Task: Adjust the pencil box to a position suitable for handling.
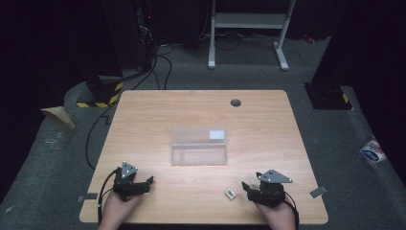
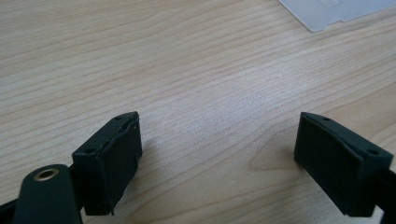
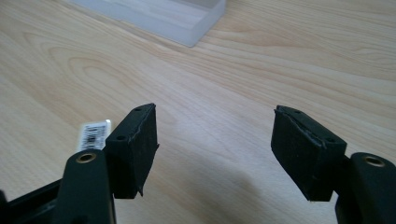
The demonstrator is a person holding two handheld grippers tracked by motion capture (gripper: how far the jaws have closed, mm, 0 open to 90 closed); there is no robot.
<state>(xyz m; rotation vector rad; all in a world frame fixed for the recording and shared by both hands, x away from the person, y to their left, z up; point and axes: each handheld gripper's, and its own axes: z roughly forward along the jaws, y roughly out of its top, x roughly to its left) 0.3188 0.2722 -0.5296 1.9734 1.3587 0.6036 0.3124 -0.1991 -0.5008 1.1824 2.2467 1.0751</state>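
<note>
While both hands rest near the front edge of the wooden surface (image 1: 201,110), the right gripper (image 1: 250,188) sits just beside a small white item with a barcode label (image 1: 230,193), which lies flat on the wood to that gripper's left in the high view. Seen from the right gripper view, the same labelled item (image 3: 93,134) peeks out from behind the left jaw, outside the gap, and bare wood fills the space between the two black pads; nothing is gripped, and the jaws stand apart, released. At the other front corner, the left gripper (image 1: 146,183) points toward the middle of the surface, and the left gripper view shows its jaws spread wide over bare wood grain with nothing between them. A clear plastic box (image 1: 199,145) with a white label at its far right corner sits at the centre of the surface, well apart from both grippers; its near corner shows at the top of the right gripper view (image 3: 187,18). A round grey cable hole (image 1: 235,102) marks the far side of the surface.
</note>
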